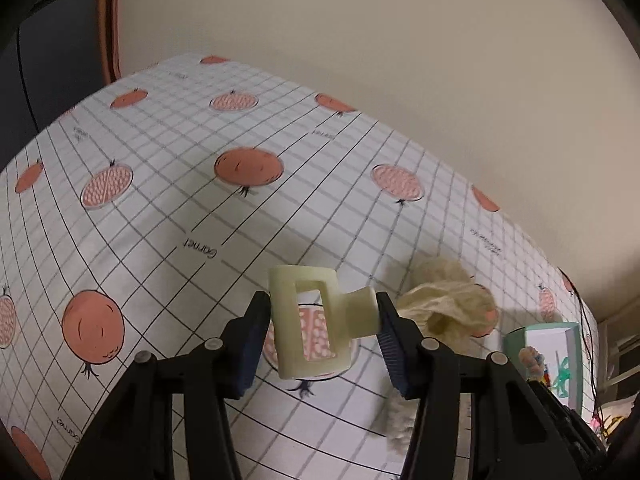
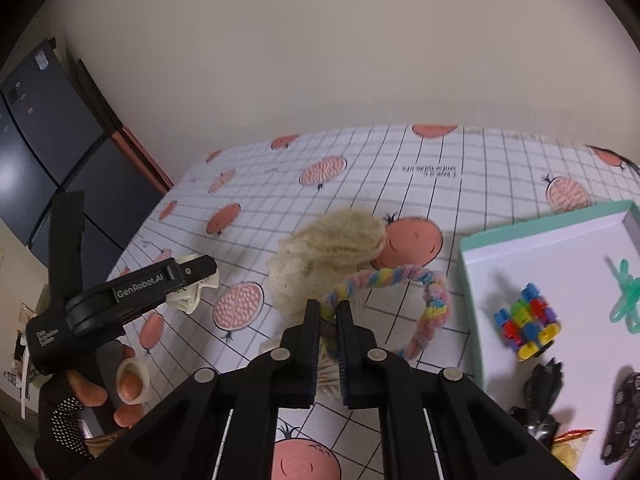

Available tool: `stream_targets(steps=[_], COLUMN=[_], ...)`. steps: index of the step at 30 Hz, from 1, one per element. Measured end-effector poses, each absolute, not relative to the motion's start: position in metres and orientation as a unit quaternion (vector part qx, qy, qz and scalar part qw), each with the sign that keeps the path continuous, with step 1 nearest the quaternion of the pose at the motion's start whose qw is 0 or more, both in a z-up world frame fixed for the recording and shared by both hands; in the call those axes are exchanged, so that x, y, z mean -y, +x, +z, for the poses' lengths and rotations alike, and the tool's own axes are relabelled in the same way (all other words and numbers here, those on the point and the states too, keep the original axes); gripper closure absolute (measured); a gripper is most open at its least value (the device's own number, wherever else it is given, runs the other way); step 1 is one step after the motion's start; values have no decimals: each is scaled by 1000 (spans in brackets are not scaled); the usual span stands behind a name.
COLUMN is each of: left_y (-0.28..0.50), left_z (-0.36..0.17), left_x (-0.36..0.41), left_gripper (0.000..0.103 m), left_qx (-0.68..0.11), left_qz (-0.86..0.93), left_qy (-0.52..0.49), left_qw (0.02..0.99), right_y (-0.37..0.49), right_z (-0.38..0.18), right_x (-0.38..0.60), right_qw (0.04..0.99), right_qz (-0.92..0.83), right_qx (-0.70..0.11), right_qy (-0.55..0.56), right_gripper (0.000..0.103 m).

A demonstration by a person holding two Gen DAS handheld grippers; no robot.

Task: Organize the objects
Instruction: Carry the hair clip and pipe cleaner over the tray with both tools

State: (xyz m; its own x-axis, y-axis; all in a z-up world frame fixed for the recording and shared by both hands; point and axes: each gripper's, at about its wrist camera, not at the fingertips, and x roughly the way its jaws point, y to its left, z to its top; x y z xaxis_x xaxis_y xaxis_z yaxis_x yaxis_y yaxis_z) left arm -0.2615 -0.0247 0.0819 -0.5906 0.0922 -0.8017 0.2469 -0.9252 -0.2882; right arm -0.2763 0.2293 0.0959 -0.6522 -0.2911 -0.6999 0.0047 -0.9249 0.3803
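- While both handheld tools are loaded, the sorting job looks to be mid-carry, judged from the items held above the table.
- Left gripper: jaws partly closed, clamping a cream hair claw clip. The clip is pale, chunky plastic with a rectangular cut-out, held clear of the tablecloth at the centre of the left wrist view.
- Right gripper: jaws nearly together, pinching one end of a pastel braided loop. The loop is fuzzy, twisted in pink, blue, yellow and white, and arcs away toward 2 o'clock of the fingertips.
- A fluffy cream scrunchie lies on the cloth just beyond the loop, at 12 o'clock from the right gripper.
- A shallow mint-edged tray sits at 3 o'clock in the right wrist view. It already holds a multicoloured block toy, a green hair clip and some dark items I cannot identify.
- My reading of the next move: swing the loop rightward over the tray rim, lower it onto bare white floor, then open. The loop is limp, so it may drape over the rim.
- The claw clip then needs the same journey; the tray lies at 4 o'clock of the left gripper.
- A gloved hand grips the left tool at 8 o'clock.
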Motion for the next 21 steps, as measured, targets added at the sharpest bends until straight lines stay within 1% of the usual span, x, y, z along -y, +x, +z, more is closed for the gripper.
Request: stream_targets(steps=[6, 11, 21], left_y=[-255, -248, -239], left_z=[109, 128, 140], left_x=[-2, -38, -134], left_gripper=[49, 49, 49], left_qx=[-179, -174, -151], left_qz=[-881, -887, -882], left_qy=[437, 429, 437], left_qw=[23, -8, -87], right_y=[-262, -245, -213], right_z=[115, 123, 131], right_x=[-253, -286, -358], right_qw=[71, 49, 0], right_qz=[-899, -900, -902], right_qx=[176, 189, 214], right_qy=[395, 389, 375], right_gripper=[95, 95, 95])
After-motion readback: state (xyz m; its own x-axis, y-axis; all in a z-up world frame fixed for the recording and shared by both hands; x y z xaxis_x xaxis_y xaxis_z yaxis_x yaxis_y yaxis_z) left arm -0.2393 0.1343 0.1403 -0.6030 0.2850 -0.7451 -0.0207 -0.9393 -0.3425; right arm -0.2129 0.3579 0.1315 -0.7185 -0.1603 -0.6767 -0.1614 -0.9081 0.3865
